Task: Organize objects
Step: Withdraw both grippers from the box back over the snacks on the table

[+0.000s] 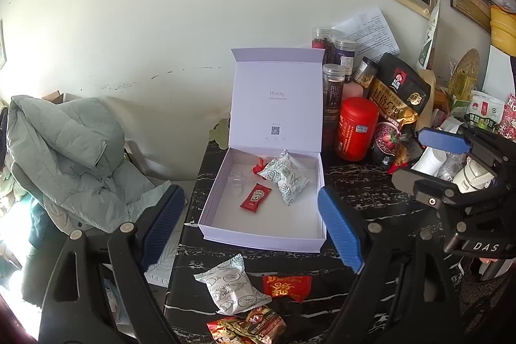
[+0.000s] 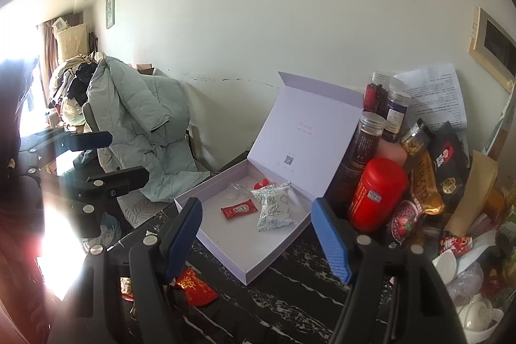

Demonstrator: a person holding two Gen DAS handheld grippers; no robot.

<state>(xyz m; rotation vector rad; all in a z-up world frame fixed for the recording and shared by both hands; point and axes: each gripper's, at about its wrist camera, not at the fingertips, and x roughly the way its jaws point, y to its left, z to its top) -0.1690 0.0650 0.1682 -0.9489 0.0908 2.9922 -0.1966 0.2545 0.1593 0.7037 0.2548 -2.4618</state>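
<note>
A white gift box stands open on the dark marble table, lid up; it also shows in the right wrist view. Inside lie a red ketchup sachet, two white patterned snack packets and a small red item. In front of the box lie a white snack packet, a red packet with gold letters and brown-gold wrappers. My left gripper is open above the box's front edge. My right gripper is open and empty over the box; it also shows in the left wrist view.
Jars, a red canister, snack bags and paper crowd the table's back right. White cups sit at the far right. A grey-green jacket lies over a chair left of the table. The table's left edge runs beside the box.
</note>
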